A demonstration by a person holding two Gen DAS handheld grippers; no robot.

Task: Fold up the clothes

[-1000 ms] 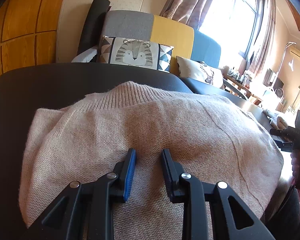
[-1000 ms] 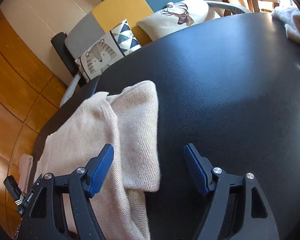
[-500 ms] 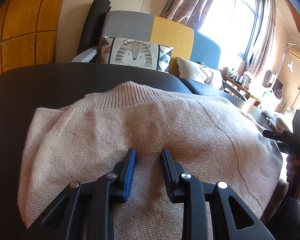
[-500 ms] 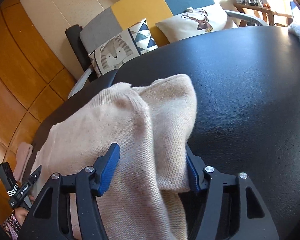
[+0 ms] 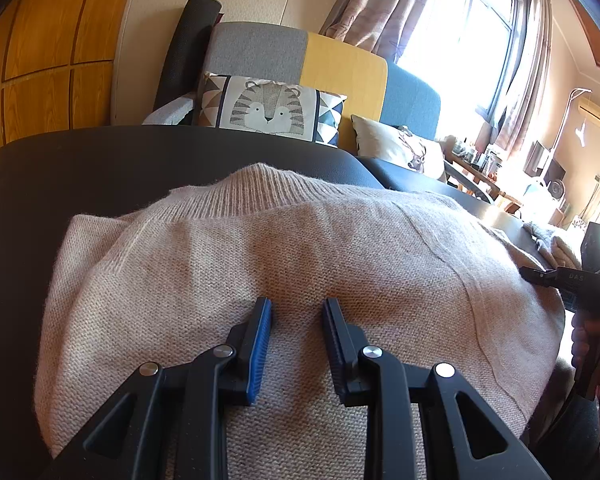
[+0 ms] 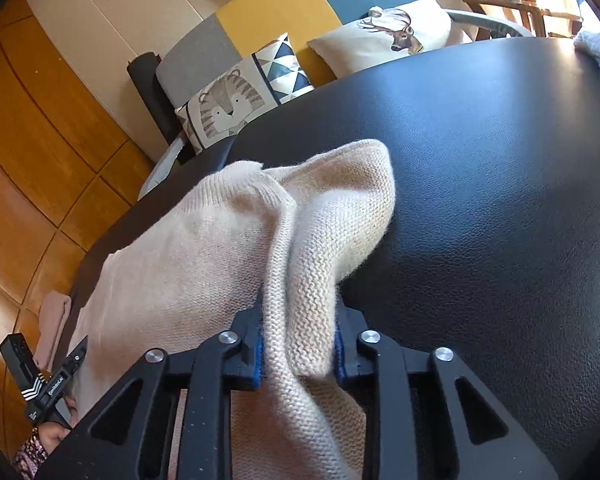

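A beige knit sweater lies folded on the black padded table. My left gripper rests on its near edge, jaws a little apart, with a puckered ridge of knit pinched between the pads. In the right wrist view the sweater bunches up into a thick fold at its right end. My right gripper has that fold between its blue pads; its jaws are closing and press on the knit. The right gripper also shows at the sweater's right edge in the left wrist view, and the left gripper at its far end.
Bare black table stretches to the right of the sweater. Another pale garment lies at the table's far right. A pink cloth hangs by the left edge. Behind the table stands a sofa with a tiger cushion.
My right gripper slid left onto the sweater's folded end and its jaws came together on the fold, which now bunches up. The left gripper stayed as it was.
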